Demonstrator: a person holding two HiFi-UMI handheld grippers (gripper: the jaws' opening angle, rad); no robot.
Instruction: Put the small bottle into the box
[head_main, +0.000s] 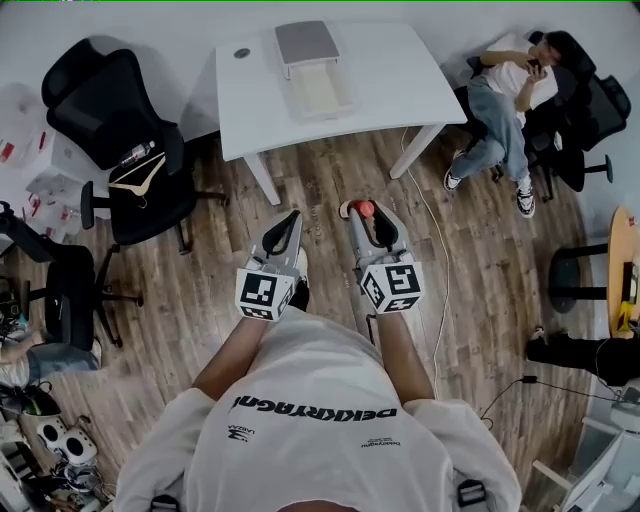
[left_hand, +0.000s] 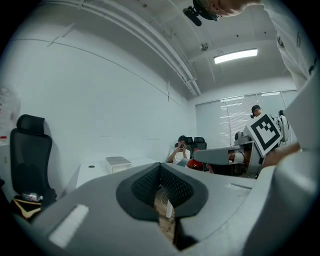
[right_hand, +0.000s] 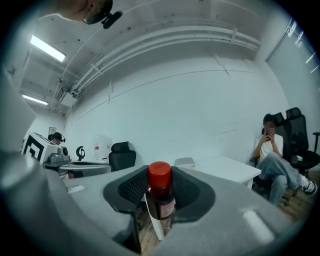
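The right gripper (right_hand: 159, 187) clamps a small dark glass bottle with a red cap (right_hand: 160, 202), upright between its pads. The left gripper (left_hand: 160, 172) is closed on nothing. Well ahead, an open pale rectangular box (head_main: 318, 92) sits on the white desk (head_main: 390, 80).

Two grippers are counted, the left gripper (head_main: 291, 218) and the right gripper (head_main: 366, 214), and two marker cubes, one on each. One small bottle (right_hand: 160, 195) is counted, between the right gripper's jaws. Ahead of both grippers, one surface (head_main: 400, 80) and one box (head_main: 318, 92) are seen. Two black chairs (head_main: 100, 110) are counted left of the left gripper, with one hanger (head_main: 138, 180). One seated person (head_main: 505, 100) is seen beyond the right gripper.
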